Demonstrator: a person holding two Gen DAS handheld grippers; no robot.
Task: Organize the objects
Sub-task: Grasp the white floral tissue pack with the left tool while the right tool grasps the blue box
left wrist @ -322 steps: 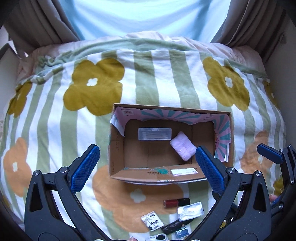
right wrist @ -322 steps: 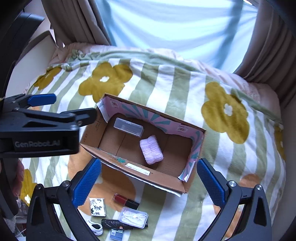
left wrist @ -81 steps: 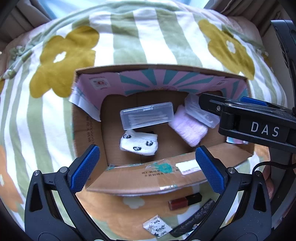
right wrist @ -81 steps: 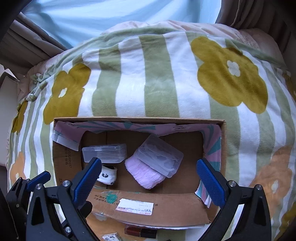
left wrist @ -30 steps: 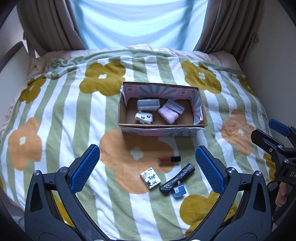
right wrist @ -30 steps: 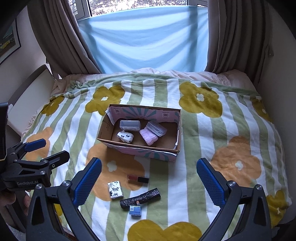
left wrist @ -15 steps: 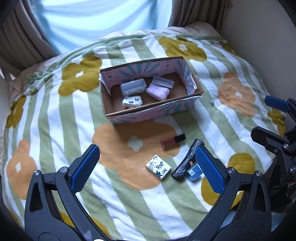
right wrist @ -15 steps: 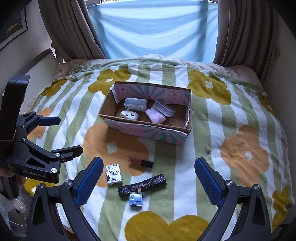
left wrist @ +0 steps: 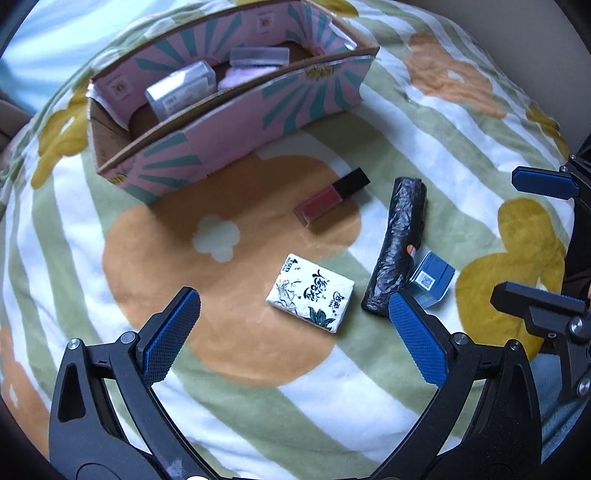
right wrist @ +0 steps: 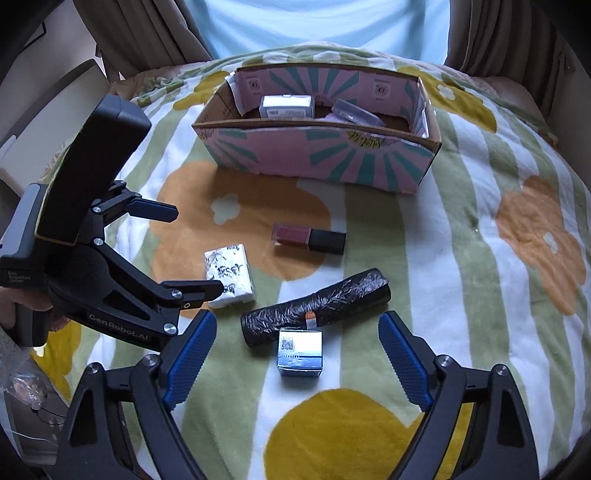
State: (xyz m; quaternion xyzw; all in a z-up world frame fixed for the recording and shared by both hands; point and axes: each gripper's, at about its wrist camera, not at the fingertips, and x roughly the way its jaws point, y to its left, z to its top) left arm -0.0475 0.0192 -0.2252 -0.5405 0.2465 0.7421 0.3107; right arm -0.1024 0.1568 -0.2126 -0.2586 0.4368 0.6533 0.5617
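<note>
Several small items lie on the flowered blanket in front of the pink box (left wrist: 236,122) (right wrist: 325,155). My left gripper (left wrist: 293,325) (right wrist: 197,251) hovers over the white tissue pack (left wrist: 310,293) (right wrist: 229,275); its jaws are closing, wide apart and touching nothing. My right gripper (right wrist: 297,343) (left wrist: 517,240) is low over the small blue box (right wrist: 299,352) (left wrist: 430,278), which sits between its closing jaws, and the pads are clear of it. A black roll (right wrist: 314,308) (left wrist: 399,243) lies against the blue box. The red tube with a black cap (right wrist: 308,238) (left wrist: 332,199) lies nearer the pink box.
The pink box holds clear plastic cases (right wrist: 286,105) and a pink cloth (left wrist: 243,75). The striped blanket (right wrist: 461,240) covers a bed. Curtains (right wrist: 122,37) and a pale blue window (right wrist: 314,22) stand behind it, with a light panel (right wrist: 48,122) at the left.
Both grippers have sunk towards the blanket and the loose items now fill the views. The left view has rolled, tilting the box. The right jaws stand narrower.
</note>
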